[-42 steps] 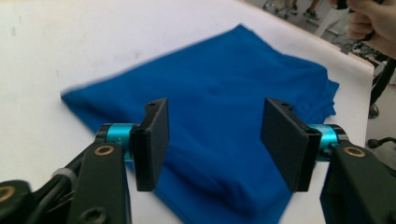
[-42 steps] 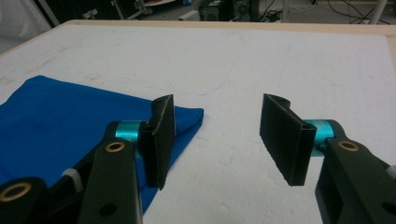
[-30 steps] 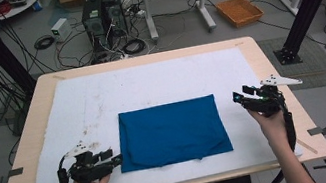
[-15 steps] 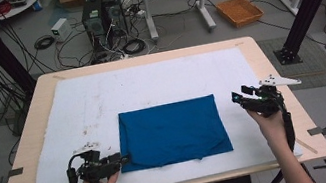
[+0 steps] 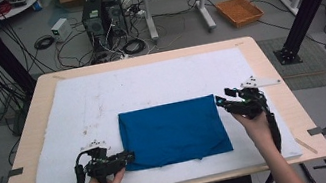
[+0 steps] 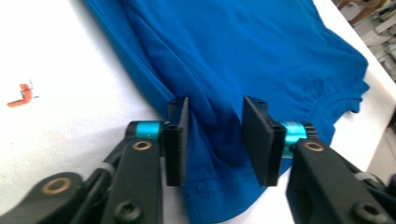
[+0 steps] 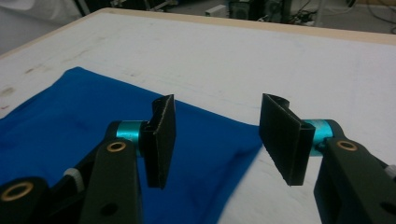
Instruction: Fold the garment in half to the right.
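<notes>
Smooth blue cloth garment (image 5: 173,131) on matt white felt-like mat (image 5: 150,86) (pale wood table (image 5: 277,76))

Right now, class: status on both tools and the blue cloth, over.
Left tool open, jaws just closing astride blue cloth at its near-left corner. Right tool open at far-right corner. Nothing in the way.

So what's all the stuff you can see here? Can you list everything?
Folded cloth: one, blue, middle of the mat near the person.
Mat: one, white, covering the table.
Table: one, light wood.
Basket: one, orange, on the floor behind.
Computer towers: two, black, on the floor with cables.
Left gripper: one, black, jaws just closing around the cloth's near left corner.
Right gripper: one, black, open at the cloth's far right corner.
</notes>
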Demonstrator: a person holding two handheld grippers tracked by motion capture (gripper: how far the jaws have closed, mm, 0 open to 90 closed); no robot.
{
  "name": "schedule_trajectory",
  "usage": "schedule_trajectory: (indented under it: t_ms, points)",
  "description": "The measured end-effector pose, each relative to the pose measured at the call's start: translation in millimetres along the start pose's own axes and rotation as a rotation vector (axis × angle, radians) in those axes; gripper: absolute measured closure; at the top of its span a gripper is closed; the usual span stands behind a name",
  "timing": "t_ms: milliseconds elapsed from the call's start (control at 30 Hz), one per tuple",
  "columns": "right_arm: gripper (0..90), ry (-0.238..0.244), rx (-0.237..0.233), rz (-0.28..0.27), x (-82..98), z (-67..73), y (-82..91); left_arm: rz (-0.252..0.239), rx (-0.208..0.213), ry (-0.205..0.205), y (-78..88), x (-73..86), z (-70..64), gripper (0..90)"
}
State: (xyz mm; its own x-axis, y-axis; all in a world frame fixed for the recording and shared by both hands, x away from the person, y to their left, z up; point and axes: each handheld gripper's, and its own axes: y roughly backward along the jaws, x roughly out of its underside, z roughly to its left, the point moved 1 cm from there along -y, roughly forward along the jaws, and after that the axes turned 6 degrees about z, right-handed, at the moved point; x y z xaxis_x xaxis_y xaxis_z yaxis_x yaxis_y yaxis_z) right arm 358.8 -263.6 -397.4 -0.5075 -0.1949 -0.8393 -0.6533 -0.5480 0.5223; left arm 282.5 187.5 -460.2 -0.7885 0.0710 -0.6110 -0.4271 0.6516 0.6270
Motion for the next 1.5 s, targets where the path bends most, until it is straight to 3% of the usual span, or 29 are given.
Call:
schedule_trajectory:
  t_ms: [233,333,433,600,733,900,1100,1233,1367,1400,1500]
  points:
    - [47.3,0.027,-0.070,0.035,-15.0,33.8,-36.1,0.002,-0.066,-0.044,-3.8,-0.3,-6.4,79.7]
    - [50.0,0.038,-0.096,0.050,-20.6,46.4,-51.2,-0.002,-0.080,-0.055,-4.3,-0.2,-8.2,82.0]
    - [53.9,0.070,-0.132,0.083,-33.2,70.3,-79.2,-0.002,-0.093,-0.064,-4.1,0.4,-8.8,83.0]
    - [55.1,0.068,-0.213,0.133,-55.0,107.0,-127.4,-0.008,-0.097,-0.064,-4.1,1.1,-9.3,83.3]
    - [55.1,0.087,-0.237,0.193,-65.8,136.1,-164.2,-0.010,-0.092,-0.062,-3.9,1.3,-8.4,83.3]
    - [54.7,0.141,-0.214,0.283,-68.7,167.9,-206.3,-0.011,-0.099,-0.070,-4.1,1.3,-9.1,83.3]
    - [56.2,0.169,-0.199,0.341,-70.5,191.8,-241.2,-0.010,-0.100,-0.074,-3.8,1.7,-9.0,83.3]
    - [58.2,0.221,-0.171,0.353,-73.0,205.8,-254.6,-0.011,-0.097,-0.075,-3.8,1.7,-8.8,83.2]
    - [60.0,0.312,-0.094,0.390,-75.3,218.3,-265.5,-0.011,-0.096,-0.072,-3.9,1.7,-9.1,83.1]
    - [61.0,0.315,-0.087,0.396,-75.4,219.3,-266.8,-0.011,-0.096,-0.075,-4.0,1.8,-8.8,83.0]
    - [72.2,0.332,-0.084,0.412,-73.5,222.7,-273.3,-0.011,-0.096,-0.077,-3.8,1.9,-8.8,82.9]
